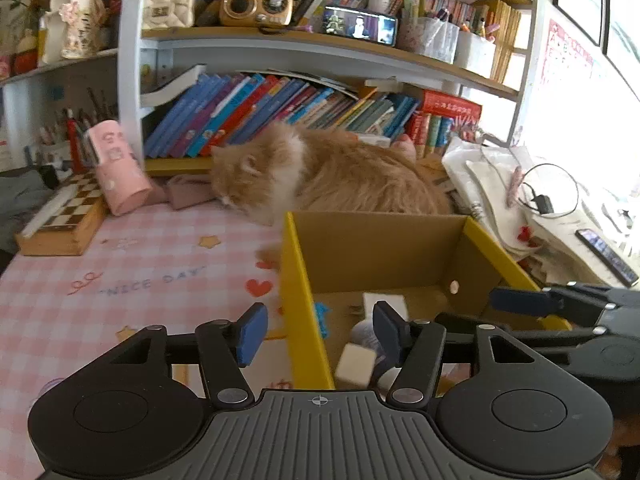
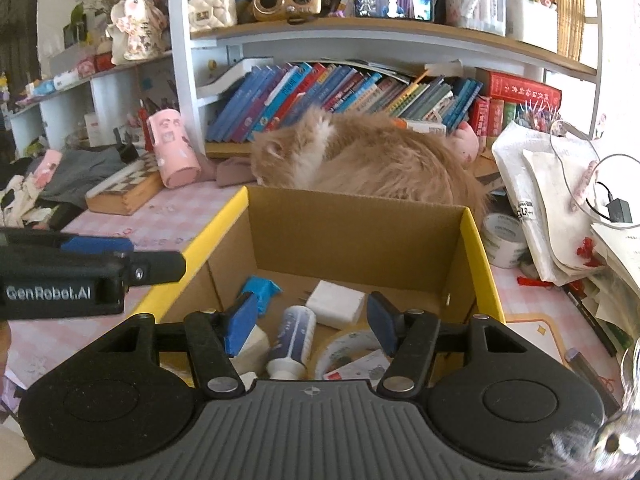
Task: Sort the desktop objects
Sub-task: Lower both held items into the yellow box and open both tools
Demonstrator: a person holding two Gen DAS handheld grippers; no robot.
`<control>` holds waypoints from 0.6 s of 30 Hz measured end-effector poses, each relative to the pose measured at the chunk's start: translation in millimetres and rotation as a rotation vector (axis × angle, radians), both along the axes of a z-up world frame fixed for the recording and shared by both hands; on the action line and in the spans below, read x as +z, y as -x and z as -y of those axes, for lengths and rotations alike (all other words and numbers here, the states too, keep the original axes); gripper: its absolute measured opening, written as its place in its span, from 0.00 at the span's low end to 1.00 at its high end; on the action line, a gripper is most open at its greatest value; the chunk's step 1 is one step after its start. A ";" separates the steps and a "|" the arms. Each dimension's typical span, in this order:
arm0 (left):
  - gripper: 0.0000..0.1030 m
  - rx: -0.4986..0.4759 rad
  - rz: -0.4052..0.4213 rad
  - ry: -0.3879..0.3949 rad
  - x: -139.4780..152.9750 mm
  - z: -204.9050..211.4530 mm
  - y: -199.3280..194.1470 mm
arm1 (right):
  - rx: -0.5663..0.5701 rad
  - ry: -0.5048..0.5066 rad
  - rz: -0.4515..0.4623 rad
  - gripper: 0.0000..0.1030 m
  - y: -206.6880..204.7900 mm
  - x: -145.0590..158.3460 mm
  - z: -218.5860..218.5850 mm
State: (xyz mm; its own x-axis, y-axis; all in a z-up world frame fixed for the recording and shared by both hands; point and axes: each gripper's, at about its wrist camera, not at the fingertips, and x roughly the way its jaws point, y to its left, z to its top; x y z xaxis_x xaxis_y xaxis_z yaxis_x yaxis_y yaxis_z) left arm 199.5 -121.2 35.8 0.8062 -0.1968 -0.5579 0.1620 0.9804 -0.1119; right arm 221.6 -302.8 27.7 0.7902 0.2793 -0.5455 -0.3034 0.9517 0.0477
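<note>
A cardboard box with yellow rims (image 2: 352, 224) stands on the pink checked desk; it also shows in the left wrist view (image 1: 380, 248). Inside lie a white block (image 2: 338, 304), a white tube (image 2: 294, 336), a blue piece (image 2: 258, 290), a tape roll (image 2: 344, 350) and a small card (image 2: 362, 368). My right gripper (image 2: 308, 326) is open and empty, over the box's near edge. My left gripper (image 1: 320, 332) is open, straddling the box's left wall (image 1: 304, 312); a blurred pale cube (image 1: 354, 364) shows just below between its fingers inside the box.
An orange cat (image 2: 360, 160) lies behind the box against the bookshelf. A pink cup (image 1: 120, 168) leans on a wooden chessboard box (image 1: 68, 220) at left. Papers, cables (image 2: 560, 200), a tape roll (image 2: 502, 240) and a phone (image 1: 606, 256) crowd the right.
</note>
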 end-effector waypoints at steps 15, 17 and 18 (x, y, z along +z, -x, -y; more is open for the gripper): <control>0.80 0.154 0.037 -0.010 6.7 -53.1 42.5 | 0.003 -0.021 0.030 0.58 31.9 11.6 -24.2; 0.84 0.190 0.048 -0.023 6.1 -61.3 48.8 | -0.012 -0.026 0.030 0.58 37.1 11.8 -28.1; 0.86 0.217 0.054 -0.033 5.6 -65.0 52.0 | -0.018 -0.032 0.027 0.58 39.8 12.0 -29.6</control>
